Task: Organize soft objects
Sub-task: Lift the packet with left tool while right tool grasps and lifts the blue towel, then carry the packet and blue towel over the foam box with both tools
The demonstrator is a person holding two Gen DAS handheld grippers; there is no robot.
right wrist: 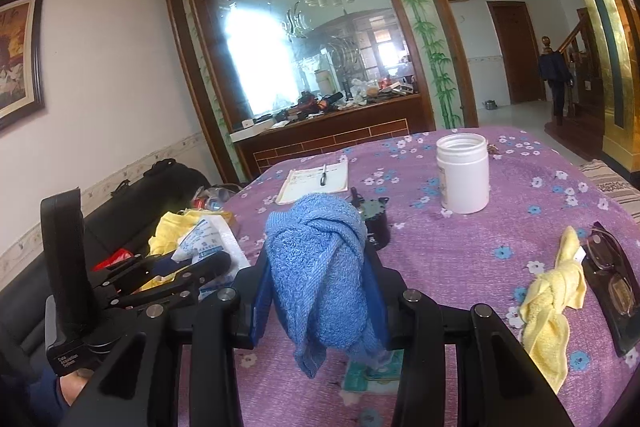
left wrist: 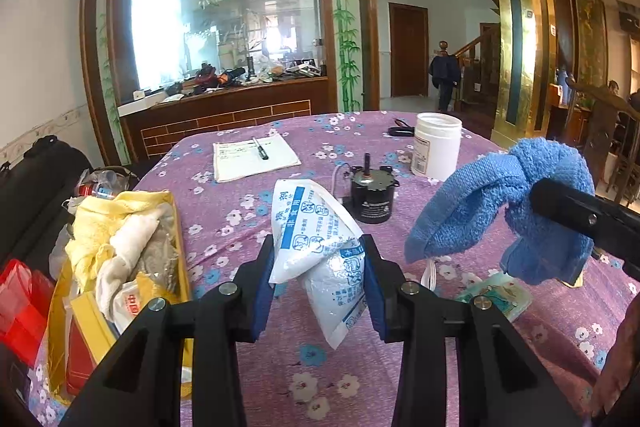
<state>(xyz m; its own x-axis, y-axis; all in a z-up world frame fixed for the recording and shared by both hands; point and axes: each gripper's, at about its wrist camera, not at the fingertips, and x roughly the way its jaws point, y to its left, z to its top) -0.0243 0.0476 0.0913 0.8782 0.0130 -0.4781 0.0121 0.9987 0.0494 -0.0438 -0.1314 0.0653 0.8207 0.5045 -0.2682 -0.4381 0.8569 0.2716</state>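
The left gripper (left wrist: pixel 318 269) was clamped on a white sachet (left wrist: pixel 316 251) with blue print, its blue pads pressing both sides, the packet lifted clear of the purple flowered tablecloth (left wrist: pixel 260 227). At nine o'clock of it sat a yellow box (left wrist: pixel 176 227) stuffed with a yellow cloth (left wrist: pixel 96 227) and a white cloth (left wrist: pixel 128 247). At three o'clock the right gripper (right wrist: pixel 320 287) pinched a knotted blue towel (right wrist: pixel 320 259), which hung off the table with its loose end drooping below the pads.

In the right wrist view, a knotted yellow towel (right wrist: pixel 552 295) lay on the table at three o'clock of the blue towel, touching a dark tray (right wrist: pixel 624 331) that held a pair of glasses (right wrist: pixel 604 247). Under the hanging blue towel a green packet (right wrist: pixel 384 367) lay flat.

Farther out, at twelve o'clock of the sachet, a small black motor (left wrist: pixel 372 199) stood upright, with a white jar (left wrist: pixel 438 147) beyond it at one o'clock. At eleven o'clock a notepad (left wrist: pixel 252 163) lay with a pen (left wrist: pixel 260 148) across it.
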